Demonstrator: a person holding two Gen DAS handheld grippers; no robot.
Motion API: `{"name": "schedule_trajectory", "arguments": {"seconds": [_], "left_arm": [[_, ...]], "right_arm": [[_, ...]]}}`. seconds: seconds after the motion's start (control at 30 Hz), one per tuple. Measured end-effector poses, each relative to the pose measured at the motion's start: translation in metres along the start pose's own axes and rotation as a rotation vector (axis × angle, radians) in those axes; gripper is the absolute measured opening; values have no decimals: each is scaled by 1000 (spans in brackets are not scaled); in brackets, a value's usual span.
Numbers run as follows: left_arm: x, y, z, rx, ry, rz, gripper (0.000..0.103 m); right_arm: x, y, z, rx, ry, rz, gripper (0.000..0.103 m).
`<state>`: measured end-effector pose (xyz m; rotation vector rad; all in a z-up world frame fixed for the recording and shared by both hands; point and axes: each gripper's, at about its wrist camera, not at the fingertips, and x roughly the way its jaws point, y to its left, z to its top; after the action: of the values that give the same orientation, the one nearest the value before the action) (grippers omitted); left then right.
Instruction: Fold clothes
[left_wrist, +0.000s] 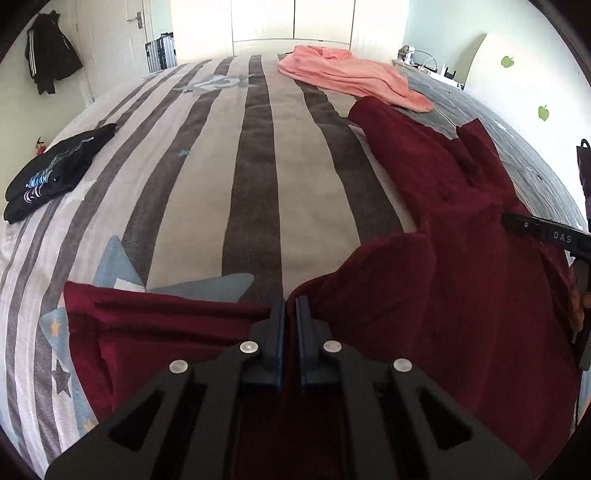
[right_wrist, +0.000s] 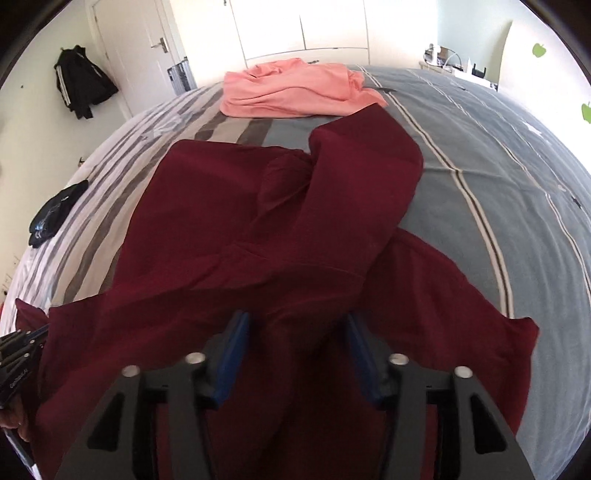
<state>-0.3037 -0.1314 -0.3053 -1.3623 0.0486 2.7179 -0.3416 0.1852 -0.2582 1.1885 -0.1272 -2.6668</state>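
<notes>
A dark red garment (left_wrist: 461, 236) lies spread on the bed, with one sleeve folded across its body in the right wrist view (right_wrist: 280, 221). My left gripper (left_wrist: 290, 306) is shut on the garment's near edge at its left side. My right gripper (right_wrist: 299, 325) is open, its blue pads (right_wrist: 236, 347) on either side of a ridge of the red cloth near the hem. The left gripper also shows at the left edge of the right wrist view (right_wrist: 22, 354), and the right gripper at the right edge of the left wrist view (left_wrist: 546, 232).
A pink garment (left_wrist: 351, 74) lies crumpled at the far end of the bed (left_wrist: 236, 177). A folded black garment (left_wrist: 51, 173) sits on the bed's left side. A black jacket (left_wrist: 48, 55) hangs on the wall by a door. A desk (right_wrist: 458, 70) stands at the far right.
</notes>
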Motion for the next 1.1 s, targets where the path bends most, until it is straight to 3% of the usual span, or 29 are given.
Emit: {"name": "schedule_trajectory", "arguments": {"seconds": [0.1, 0.23, 0.47, 0.53, 0.57, 0.63, 0.67, 0.7, 0.73, 0.8, 0.83, 0.9, 0.93, 0.97, 1.1], "left_arm": [[-23, 23, 2, -63, -87, 44, 3], [-50, 61, 5, -114, -146, 132, 3], [-80, 138, -9, -230, -131, 267, 3], [-89, 160, -14, -263, -126, 305, 3], [-90, 168, -19, -274, -115, 322, 3], [-84, 177, -29, -281, -61, 331, 3], [-81, 181, -34, -284, -33, 333, 4], [-83, 179, -35, -282, -43, 326, 6], [-87, 176, -35, -279, -65, 316, 6], [-98, 166, -31, -263, -128, 302, 10], [-105, 156, -26, -244, -166, 280, 15], [-113, 132, -12, -204, -220, 217, 40], [-114, 118, -4, -187, -233, 182, 72], [-110, 100, 4, -164, -231, 150, 88], [-88, 19, 33, -64, -208, 23, 89]], "right_arm": [[3, 12, 1, -16, -22, 4, 6], [6, 28, 2, -37, -52, 8, 6], [-3, 60, -6, -64, -43, 66, 6], [-6, 69, -9, -71, -40, 83, 13], [-7, 73, -10, -75, -39, 91, 25], [-10, 82, -13, -83, -36, 107, 31], [-12, 87, -14, -86, -35, 116, 47], [-13, 91, -15, -90, -34, 124, 55], [-14, 96, -16, -94, -32, 132, 55], [-18, 58, -18, -46, -21, 57, 55], [-20, 39, -19, -22, -15, 19, 55], [-23, 0, -21, 26, -3, -56, 55], [-25, -18, -20, 39, 4, -110, 55], [-26, -33, -19, 55, 9, -132, 55], [-25, -76, -13, 97, 21, -198, 55]]}}
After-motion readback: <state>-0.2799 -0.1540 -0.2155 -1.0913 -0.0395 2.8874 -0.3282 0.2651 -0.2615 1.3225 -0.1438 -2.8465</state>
